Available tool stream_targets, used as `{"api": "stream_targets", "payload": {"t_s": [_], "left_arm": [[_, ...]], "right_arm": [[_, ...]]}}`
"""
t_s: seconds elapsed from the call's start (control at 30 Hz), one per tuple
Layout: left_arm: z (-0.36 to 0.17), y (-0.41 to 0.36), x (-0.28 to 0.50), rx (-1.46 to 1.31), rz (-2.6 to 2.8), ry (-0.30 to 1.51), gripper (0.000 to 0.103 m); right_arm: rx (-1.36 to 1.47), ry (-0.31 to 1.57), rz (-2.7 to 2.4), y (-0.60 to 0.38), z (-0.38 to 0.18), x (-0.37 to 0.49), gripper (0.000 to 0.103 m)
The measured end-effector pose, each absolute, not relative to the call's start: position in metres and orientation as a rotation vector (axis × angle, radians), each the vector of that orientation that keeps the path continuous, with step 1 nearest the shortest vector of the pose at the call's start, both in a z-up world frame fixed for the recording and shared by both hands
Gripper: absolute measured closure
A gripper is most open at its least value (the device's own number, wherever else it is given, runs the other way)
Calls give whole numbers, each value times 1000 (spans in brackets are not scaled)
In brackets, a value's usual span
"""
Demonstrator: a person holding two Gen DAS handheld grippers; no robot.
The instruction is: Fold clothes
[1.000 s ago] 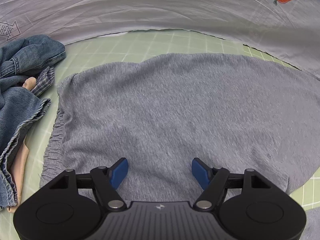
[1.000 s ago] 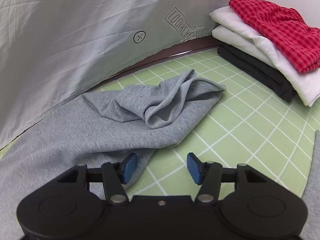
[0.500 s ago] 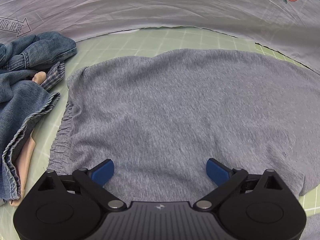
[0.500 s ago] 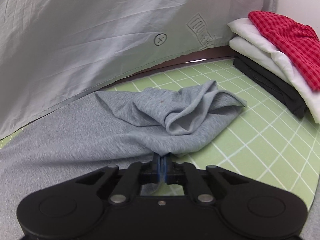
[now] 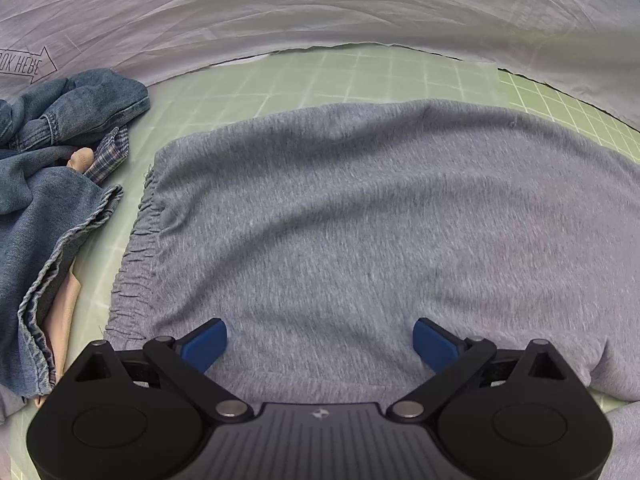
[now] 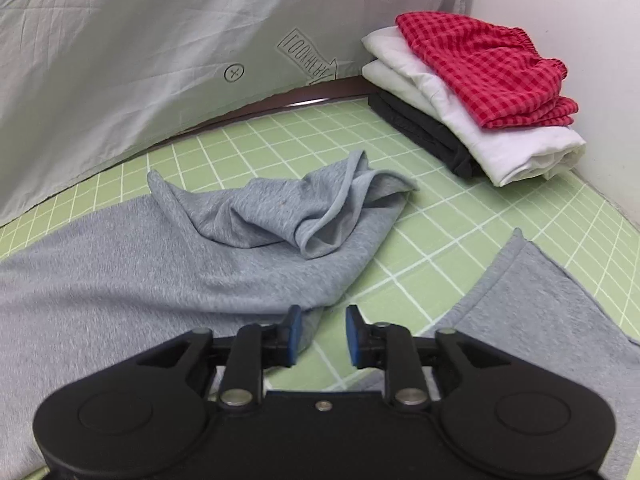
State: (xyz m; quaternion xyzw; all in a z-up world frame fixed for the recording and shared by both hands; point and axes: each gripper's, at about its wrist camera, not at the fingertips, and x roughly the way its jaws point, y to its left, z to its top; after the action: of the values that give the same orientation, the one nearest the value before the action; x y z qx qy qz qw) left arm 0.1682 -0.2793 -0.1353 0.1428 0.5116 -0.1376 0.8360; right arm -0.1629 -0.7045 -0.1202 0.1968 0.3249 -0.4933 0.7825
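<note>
Spreading, left wrist view: left gripper (image 5: 320,340) fingers now splayed wide, wider than a second ago, empty, hovering low centre over grey trousers (image 5: 360,220); jeans (image 5: 52,184) heaped at left.
Releasing, right wrist view: right gripper (image 6: 320,336) fingers, pinched shut half a second ago, just reopened partway, empty; crumpled leg (image 6: 296,216) at centre on desk (image 6: 460,220); folded stack (image 6: 472,100) upper right.
Meaning: leg tugged straighter, smoothing unfinished, likely regrasp before folding.

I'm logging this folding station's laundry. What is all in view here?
Grey sweatpants: one, spread mid-mat, one leg end crumpled.
Jeans: one, blue, heaped at left.
Checked cloth: one, beside jeans.
Peach cloth: one, under jeans.
Folded stack: red checked, white, black, right corner.
Mat: green, gridded.
Sheet: pale grey backdrop.
Left gripper: open.
Right gripper: jaws just opening, nothing between.
</note>
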Motion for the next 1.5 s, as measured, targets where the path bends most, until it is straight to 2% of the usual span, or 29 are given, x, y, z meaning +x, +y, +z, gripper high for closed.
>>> {"api": "stream_targets", "payload": {"t_s": [0.33,0.43,0.5,0.6,0.63,0.67,0.7,0.83,0.93,0.97,1.0,1.03,1.07,1.1,1.5], "left_arm": [[-119,-319,111,253,-283,1073,4],[-121,-338,99,251,-293,1065,4],[-125,-351,94,257,-298,1057,4],[-135,-369,93,244,-263,1088,4],[-137,-373,94,235,-253,1098,4],[-140,-378,95,229,-246,1102,4],[-142,-382,96,234,-237,1100,4],[-147,-390,100,217,-186,1110,3],[-150,-388,107,172,-172,1131,1],[-150,-388,108,172,-173,1133,0],[-151,-388,109,174,-179,1133,0],[-151,-388,109,178,-184,1132,0],[-151,-388,108,179,-187,1130,0],[-151,-388,108,177,-188,1129,0],[-152,-385,110,158,-199,1138,0]], "right_arm": [[442,681,-923,-738,-95,-170,70],[448,701,-857,-753,-100,-159,69],[462,712,-816,-764,-109,-151,65],[473,768,-776,-785,-123,-138,66],[476,781,-768,-791,-126,-135,68],[483,790,-749,-799,-129,-132,81],[487,787,-734,-806,-129,-130,102],[425,712,-698,-839,-106,-110,101],[368,575,-729,-876,-82,-84,101],[367,528,-741,-886,-77,-79,99],[361,495,-767,-893,-73,-75,89],[351,465,-796,-899,-68,-72,77],[339,448,-828,-901,-66,-74,52],[325,440,-860,-899,-66,-78,47],[683,577,-1058,-870,-132,-193,46]]}}
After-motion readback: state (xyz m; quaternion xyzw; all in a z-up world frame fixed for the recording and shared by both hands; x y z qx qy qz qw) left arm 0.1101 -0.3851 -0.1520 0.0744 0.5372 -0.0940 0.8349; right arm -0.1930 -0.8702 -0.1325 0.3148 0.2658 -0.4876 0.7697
